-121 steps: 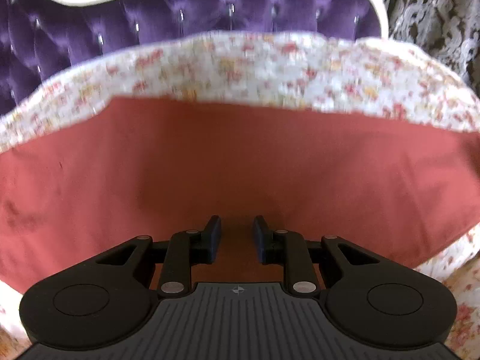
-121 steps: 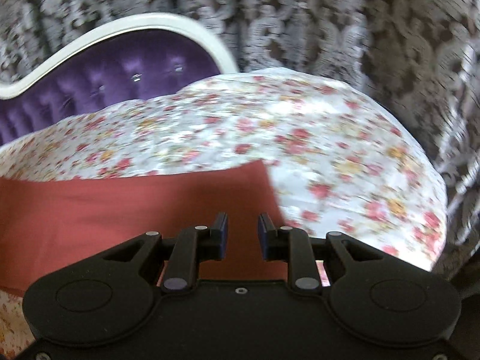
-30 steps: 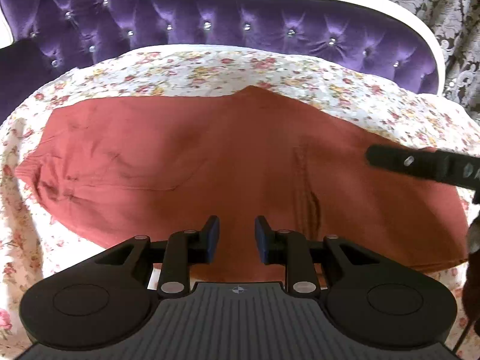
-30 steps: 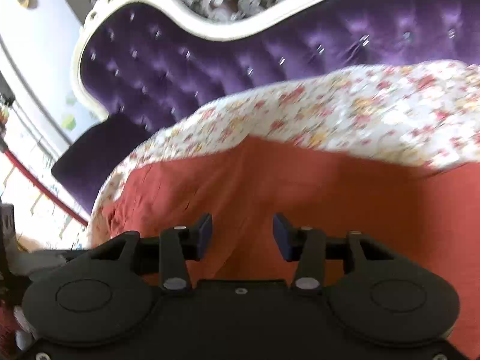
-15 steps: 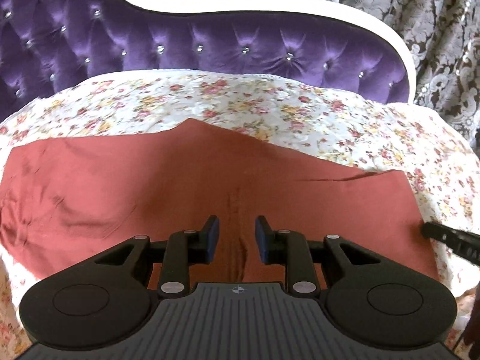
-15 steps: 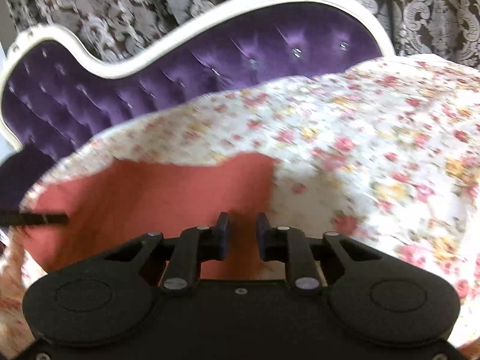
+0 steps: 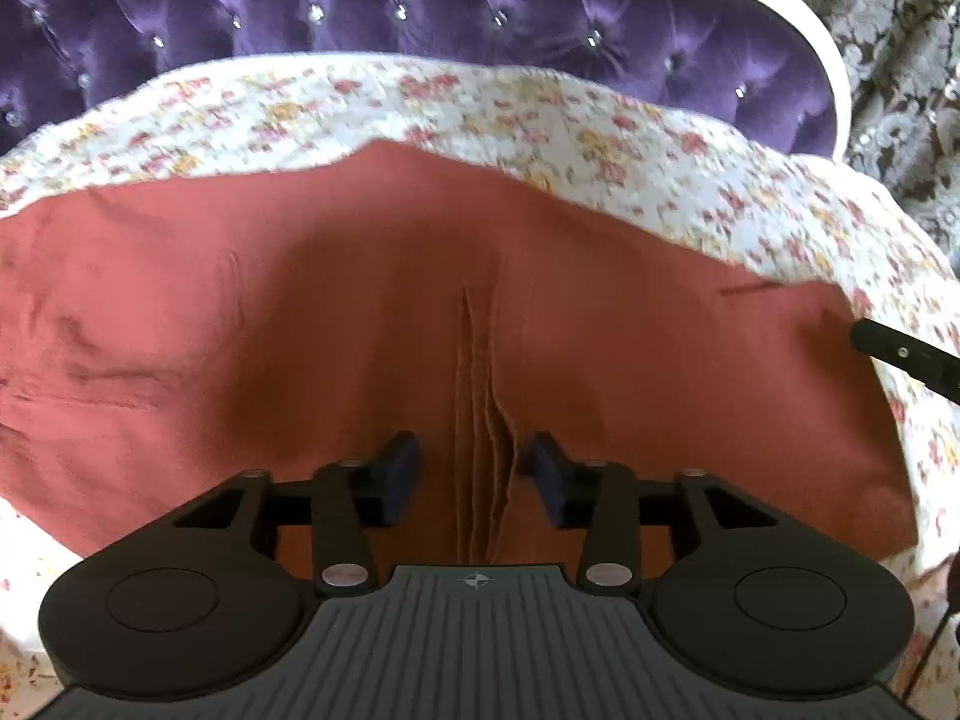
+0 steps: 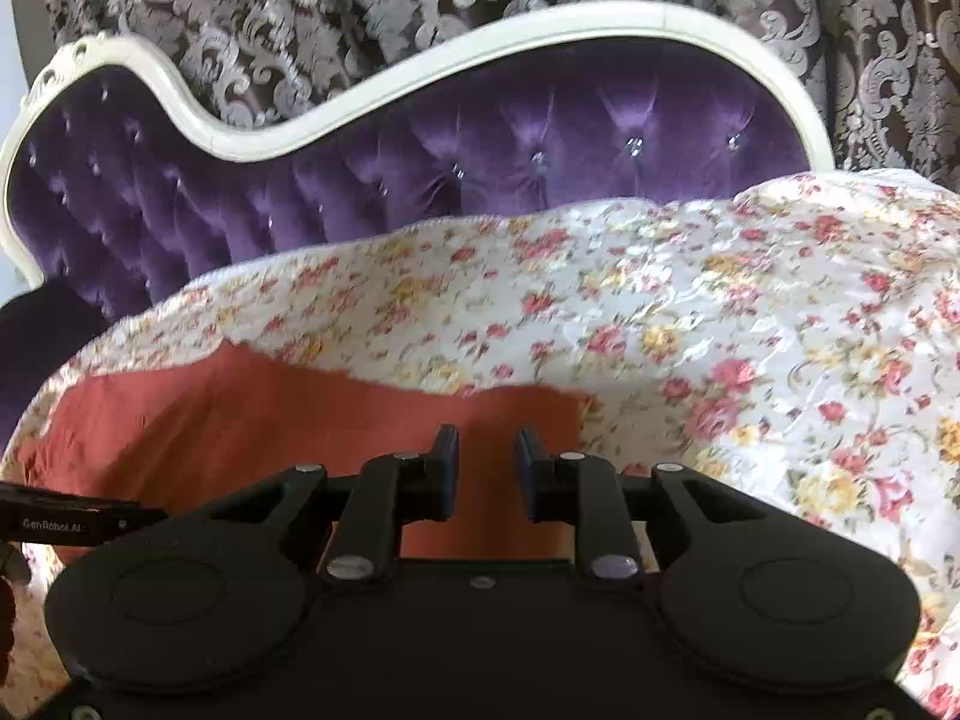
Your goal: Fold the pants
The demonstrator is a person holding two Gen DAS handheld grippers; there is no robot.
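Rust-red pants (image 7: 300, 324) lie spread flat on a floral sheet (image 7: 540, 120) before a purple tufted headboard (image 8: 480, 144). Left tool (image 7: 474, 468), jaws just widened, straddles a raised fold without gripping. Right tool (image 8: 487, 462), jaws just opening slightly, stands over the pants' right end, holding nothing.

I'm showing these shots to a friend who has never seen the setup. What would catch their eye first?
First, the rust-red pants spread flat across a floral bedspread, a raised crease running down their middle. Behind them, a tufted purple headboard with a curvy white frame stands against a damask curtain.
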